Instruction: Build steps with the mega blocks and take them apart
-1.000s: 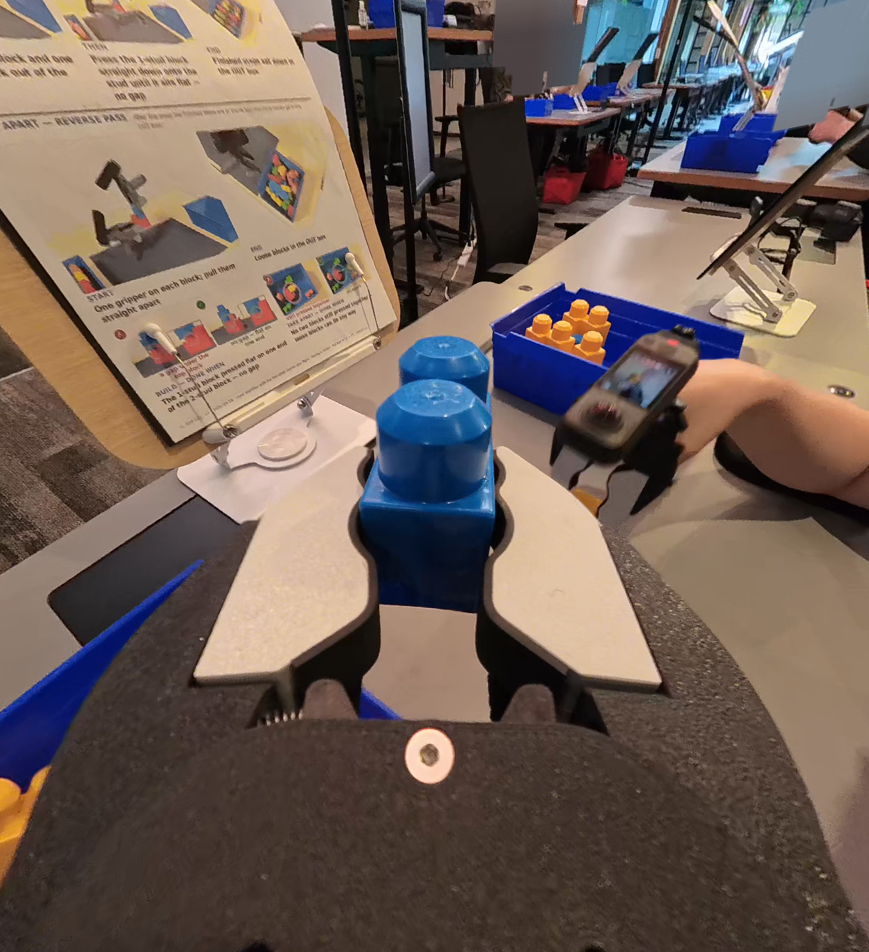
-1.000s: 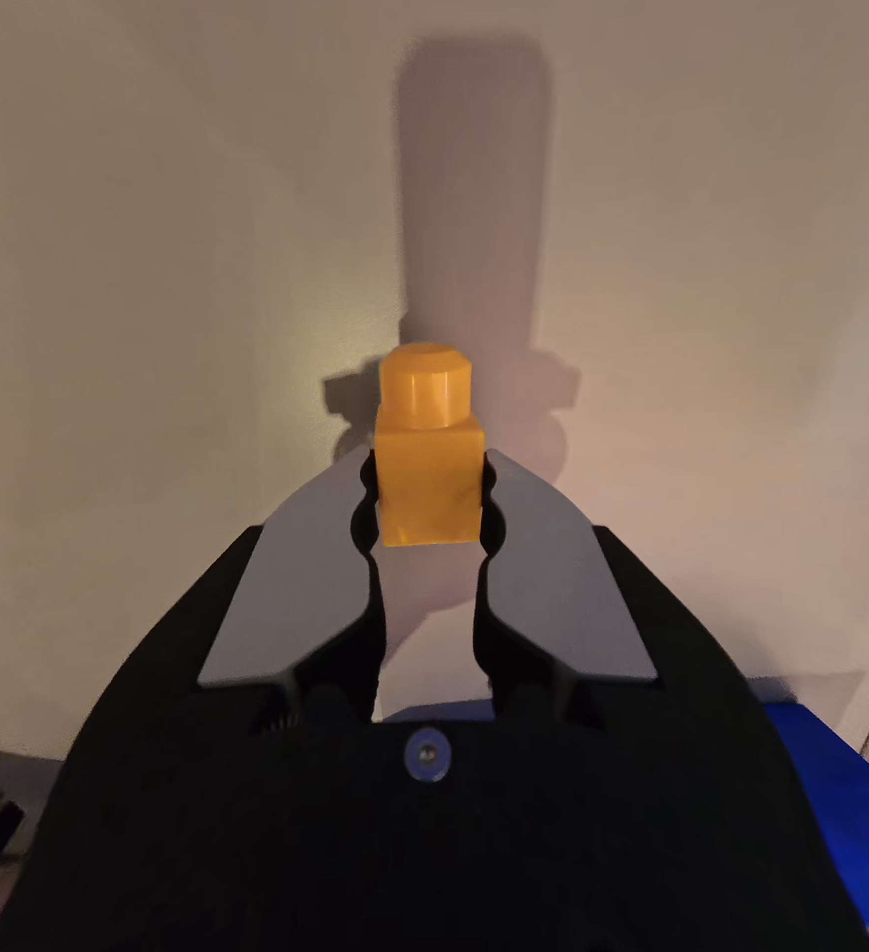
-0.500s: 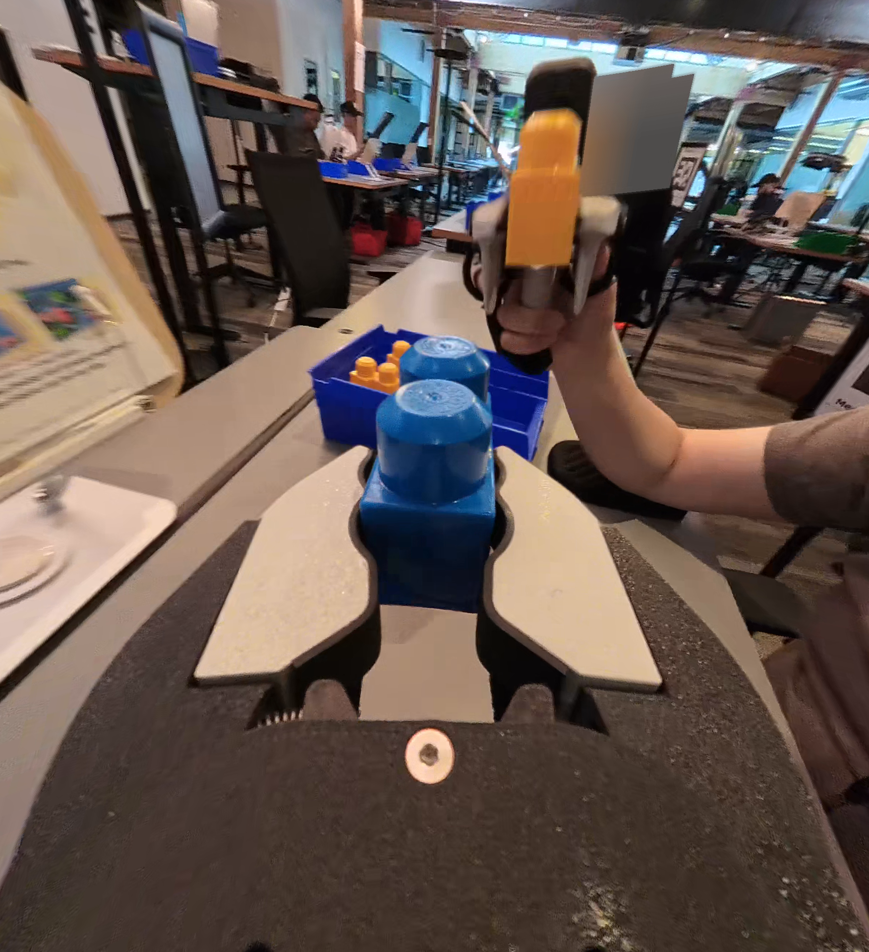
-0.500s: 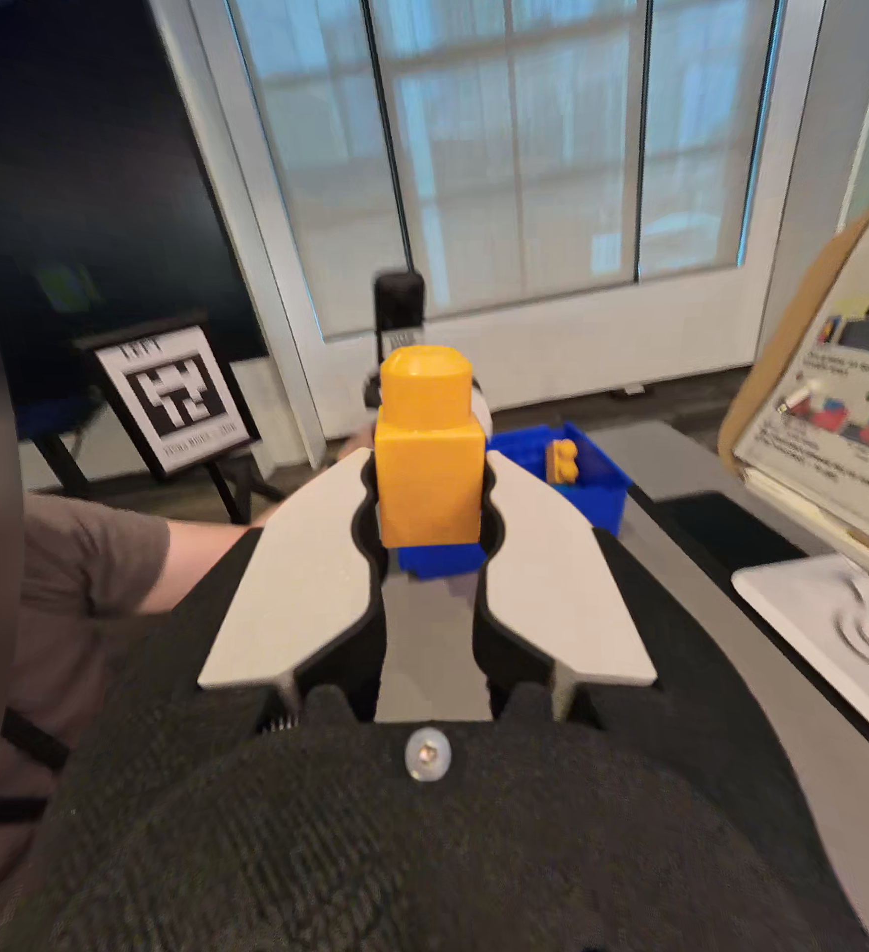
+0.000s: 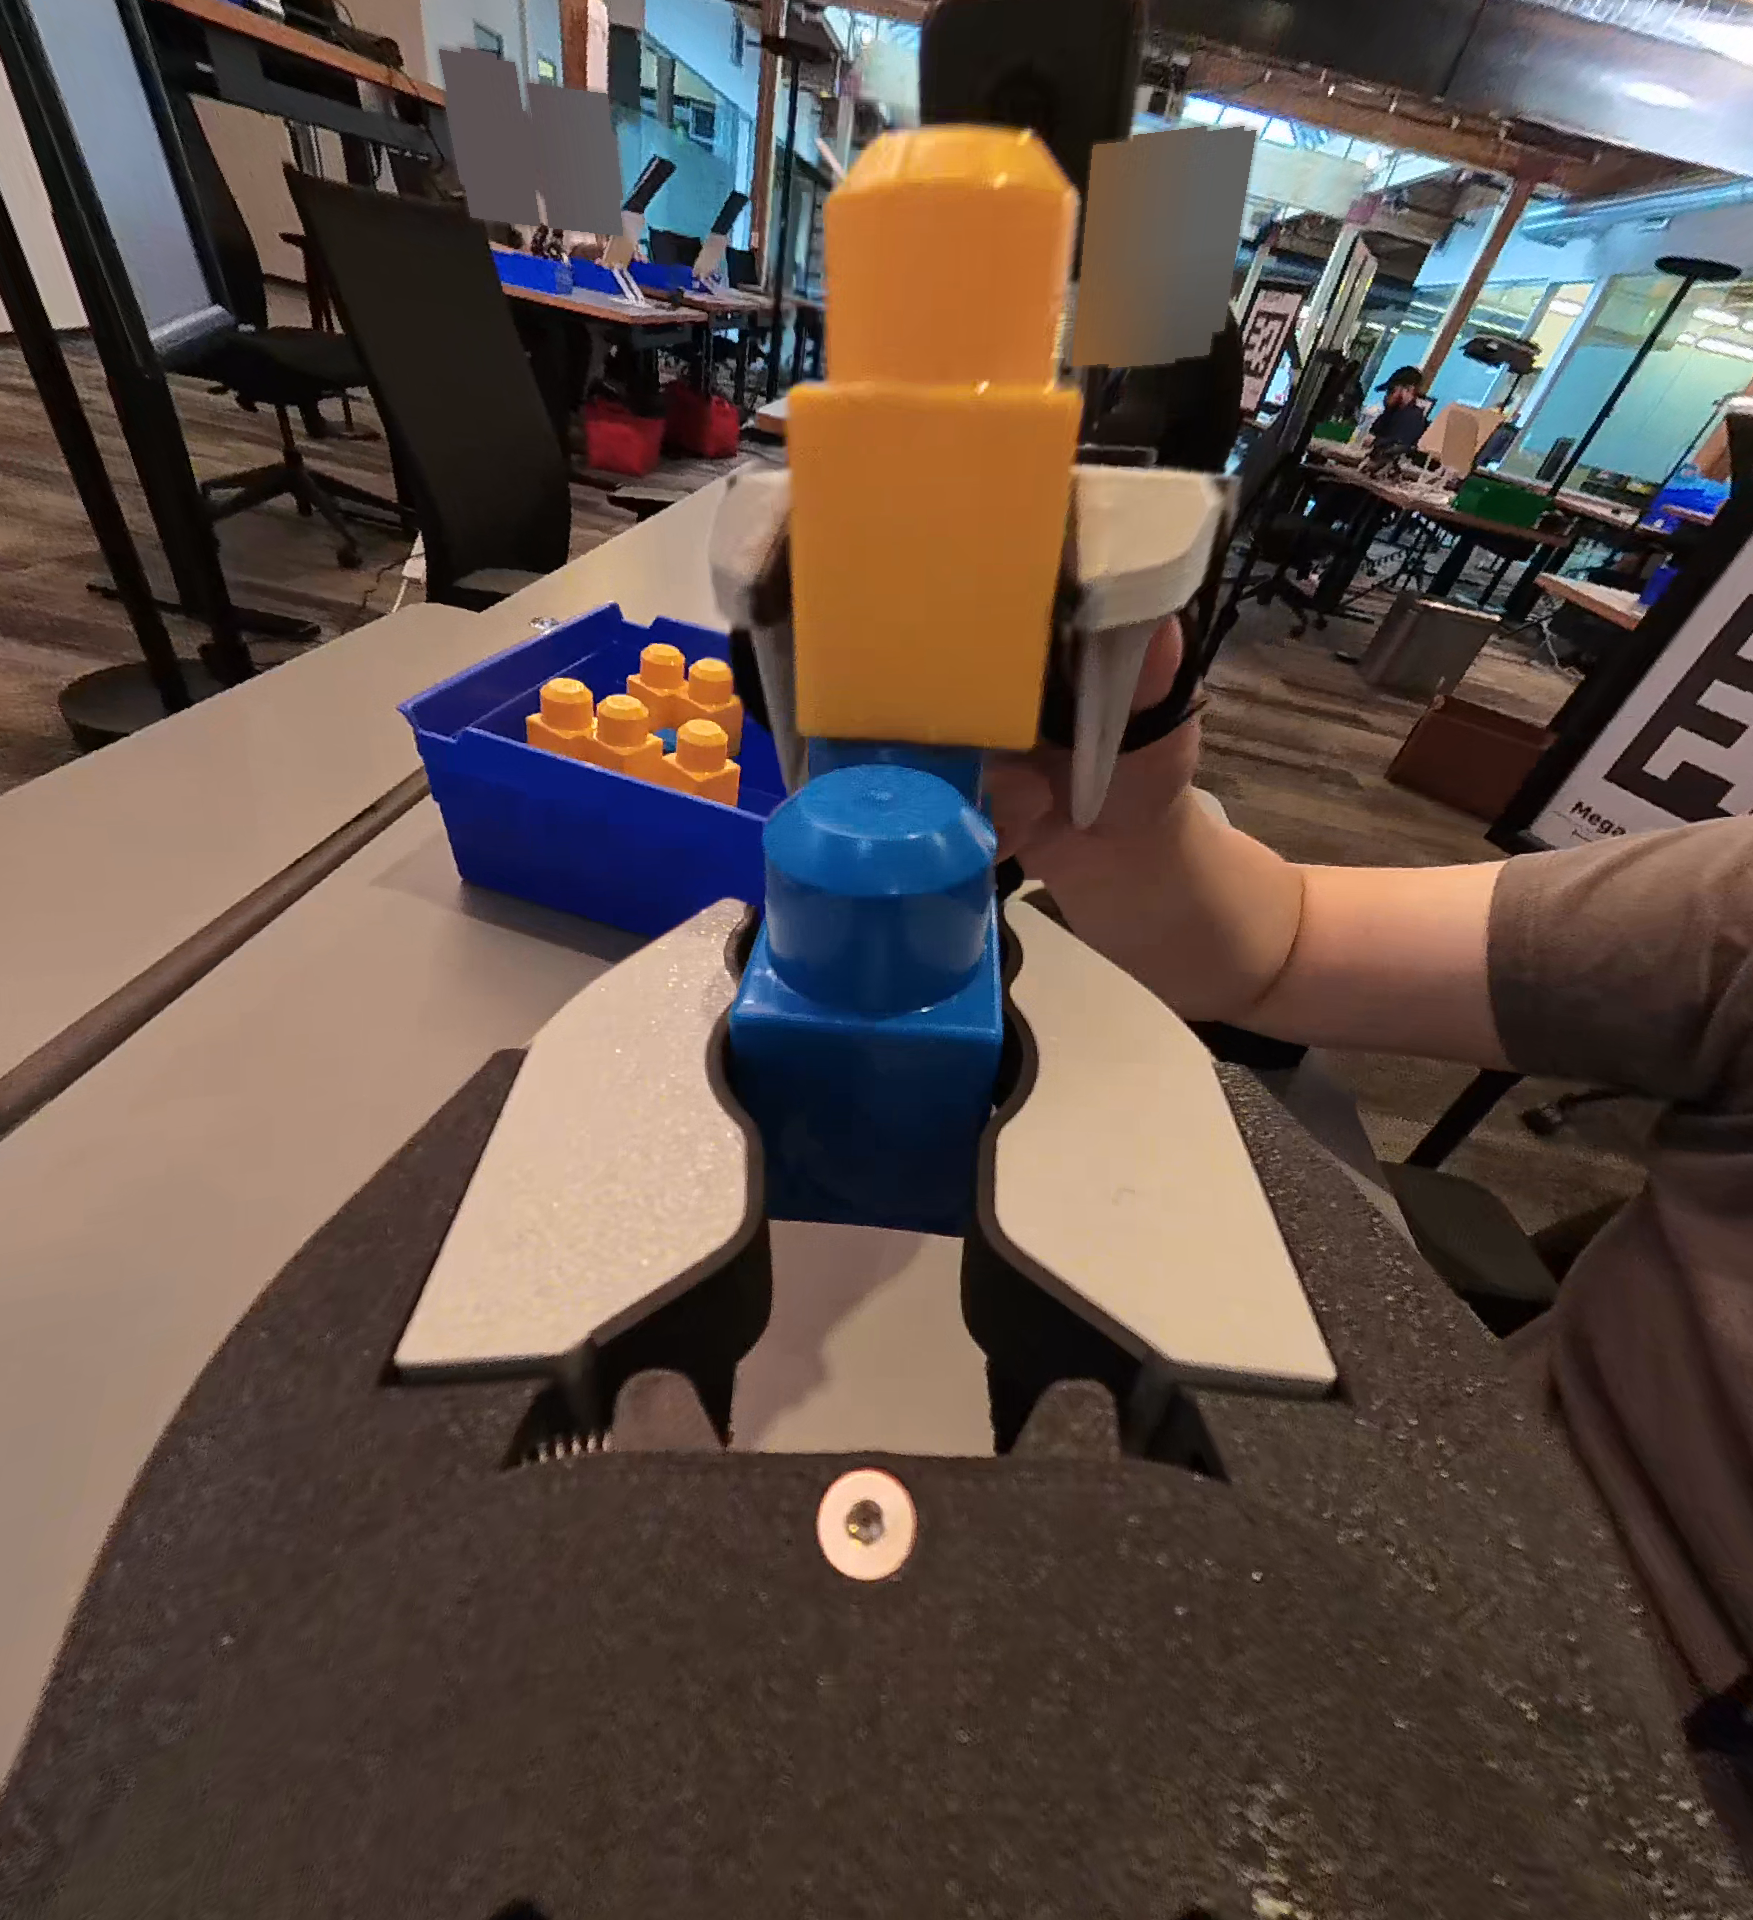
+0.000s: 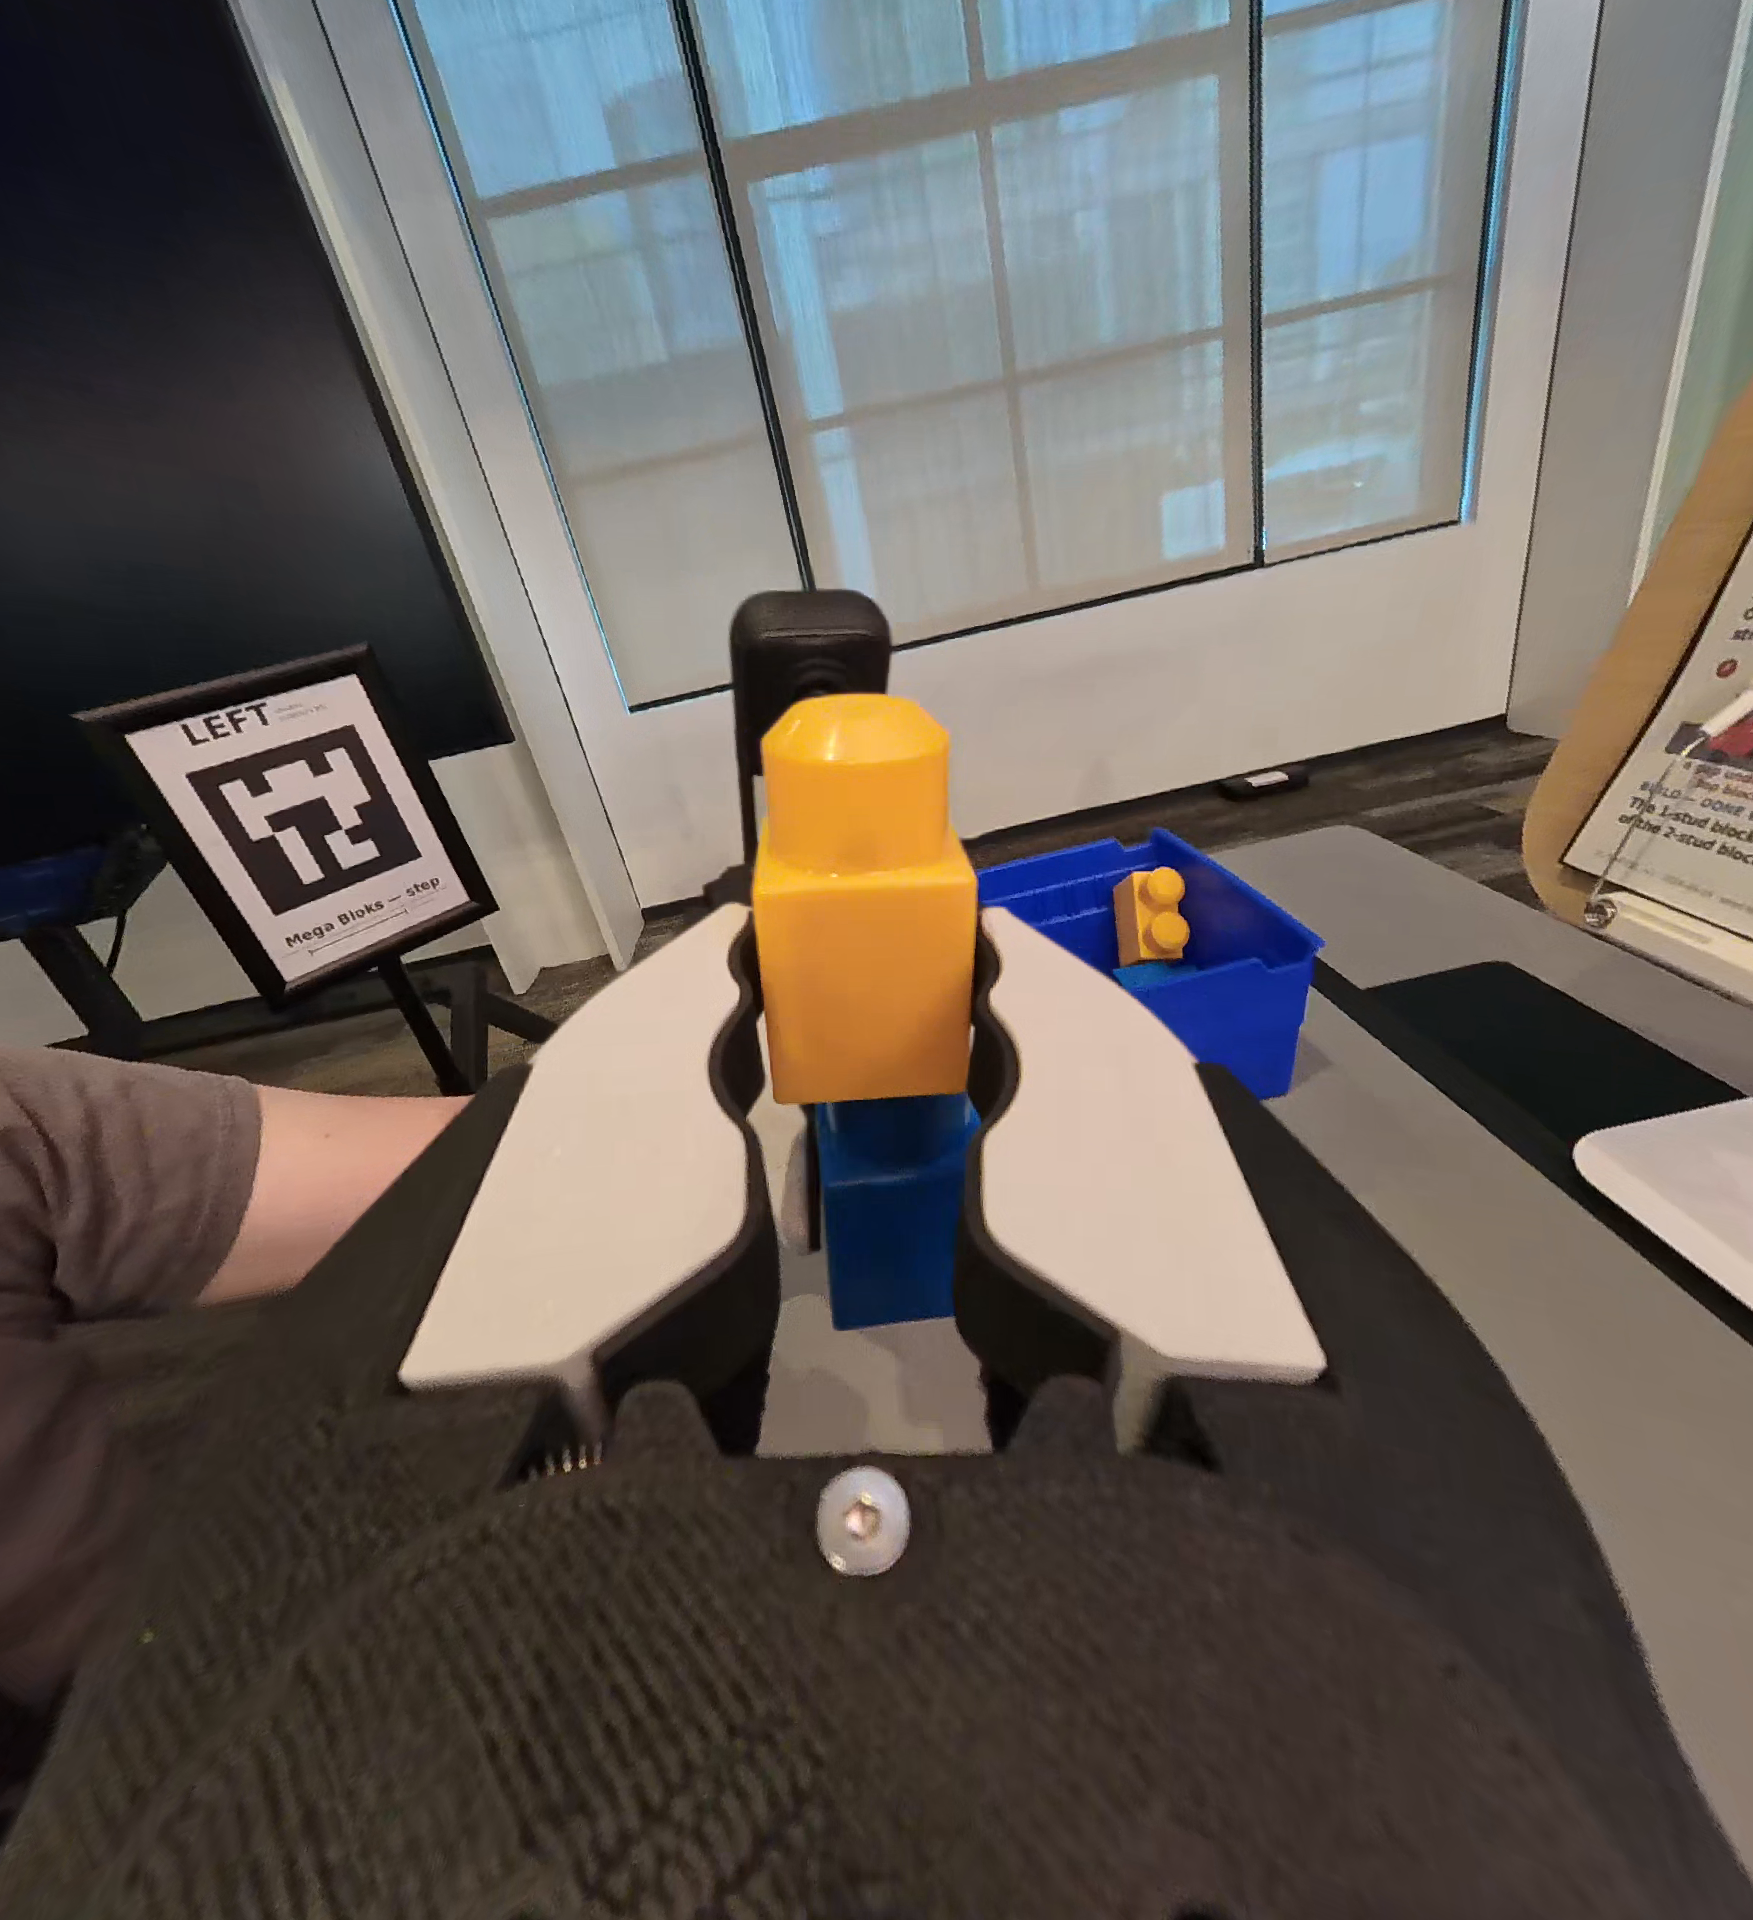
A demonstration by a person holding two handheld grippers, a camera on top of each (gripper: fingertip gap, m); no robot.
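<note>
Since a moment ago, the right gripper [image 5: 929, 665] is closing in from well apart. Left of the blue block [image 5: 867, 1049], a blue bin [image 5: 581, 831] is sitting; the left gripper [image 5: 867, 1039] is pinching that block, long axis pointing away. Directly above its far stud, the right gripper is clamping the orange block [image 6: 861, 935].

Centre frame, left wrist view: blue two-stud plastic block [image 5: 867, 1049] clamped in left gripper [image 5: 867, 1081]. Directly above its far stud: orange one-stud plastic block [image 5: 929, 540], gripped by right gripper [image 5: 939, 623]. Left of centre, behind, on grey table [image 5: 176, 1039]: blue plastic bin [image 5: 581, 831] with orange blocks [image 5: 643, 727] inside.
</note>
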